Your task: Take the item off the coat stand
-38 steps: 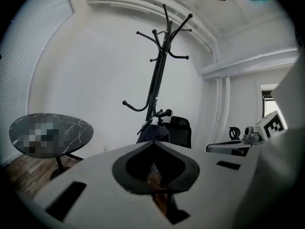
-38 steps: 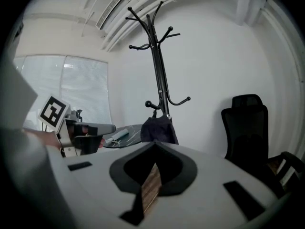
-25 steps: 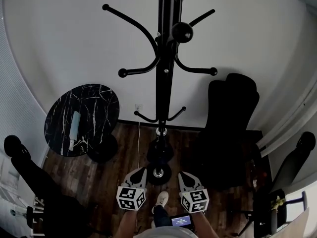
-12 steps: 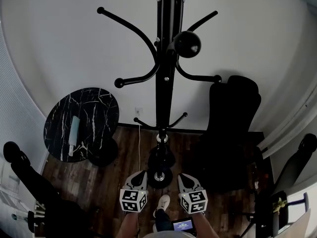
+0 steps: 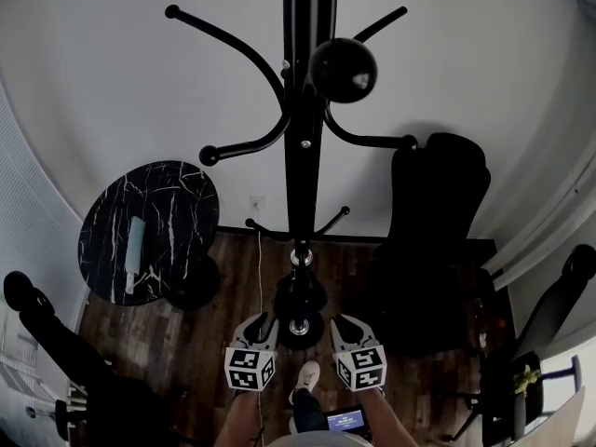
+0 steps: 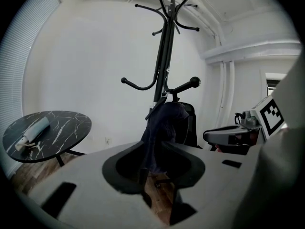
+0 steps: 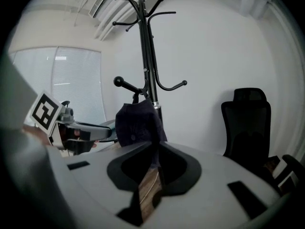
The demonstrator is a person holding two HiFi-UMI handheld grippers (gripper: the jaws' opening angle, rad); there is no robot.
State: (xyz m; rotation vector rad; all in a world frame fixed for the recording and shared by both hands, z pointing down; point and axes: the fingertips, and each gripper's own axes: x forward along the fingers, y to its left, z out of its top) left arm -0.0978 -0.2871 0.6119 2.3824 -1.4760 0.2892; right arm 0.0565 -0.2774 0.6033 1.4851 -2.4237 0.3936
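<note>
The black coat stand [image 5: 303, 138] rises in front of me with curved hooks. From a low hook hangs a dark blue cloth item, which looks like a cap [image 7: 138, 123] in the right gripper view and drapes long [image 6: 162, 128] in the left gripper view. My left gripper [image 5: 261, 318] and right gripper [image 5: 337, 320] are held low near the stand's base, side by side. Both sets of jaws are opening. Nothing is between the left jaws [image 6: 159, 175] or the right jaws [image 7: 152, 175]; the item hangs beyond them.
A round black marble table [image 5: 149, 231] stands to the left with a pale rolled object [image 5: 136, 248] on it. A black office chair [image 5: 433, 222] is to the right of the stand. Another dark chair [image 5: 56, 343] sits at the lower left. The floor is dark wood.
The head view has drawn closer to the stand, so its top knob looks larger. Both grippers stay low by the base, and their jaw tips have parted a little.
</note>
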